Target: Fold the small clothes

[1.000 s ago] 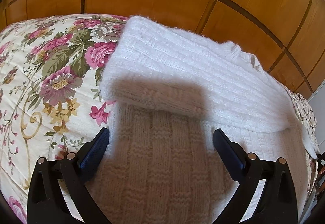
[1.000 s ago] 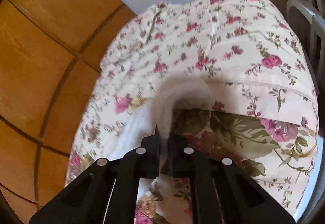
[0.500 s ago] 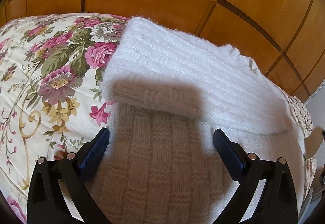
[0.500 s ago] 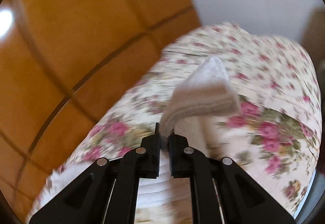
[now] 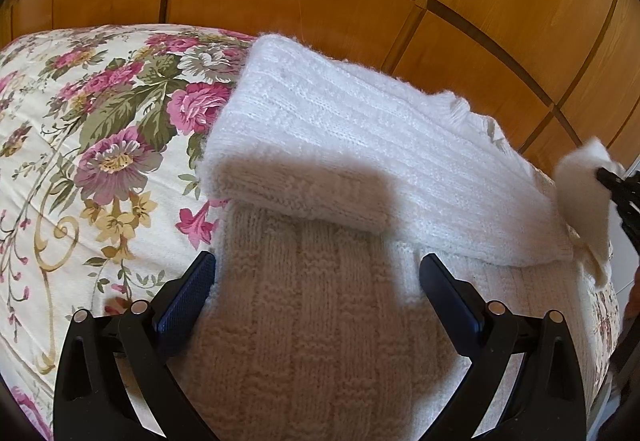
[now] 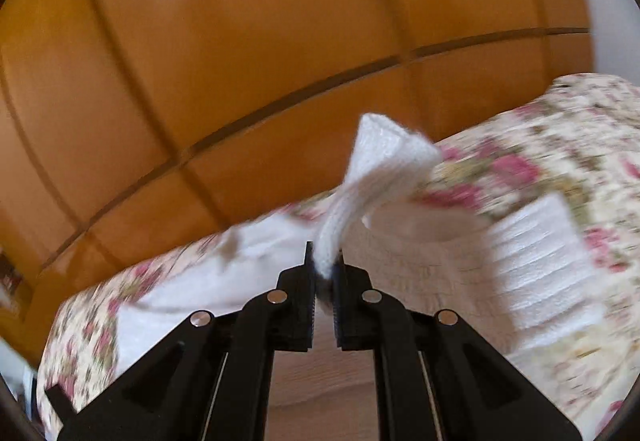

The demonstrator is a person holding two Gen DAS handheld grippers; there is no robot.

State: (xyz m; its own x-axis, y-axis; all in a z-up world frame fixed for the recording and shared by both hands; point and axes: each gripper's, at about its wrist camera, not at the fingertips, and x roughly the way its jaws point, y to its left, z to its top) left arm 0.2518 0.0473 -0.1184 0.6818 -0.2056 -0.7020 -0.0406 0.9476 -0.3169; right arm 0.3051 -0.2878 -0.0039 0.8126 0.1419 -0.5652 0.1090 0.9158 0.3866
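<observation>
White knit sweater [image 5: 360, 145] lies half-folded on the floral bed [image 5: 80, 161]; the right hand-held gripper [image 6: 325, 265], clamped on a sleeve end [image 6: 384, 161], should carry it flat across the body while the left hand-held gripper [image 5: 316, 281], jaws wide apart, steadies the hem.

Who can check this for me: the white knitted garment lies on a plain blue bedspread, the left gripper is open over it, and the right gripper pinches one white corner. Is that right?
One detail is wrong: the bedspread is not plain blue but cream with pink flowers, as the left wrist view shows. The white knitted garment does lie on it, the left gripper is open over it, and the right gripper pinches one white corner.
</observation>
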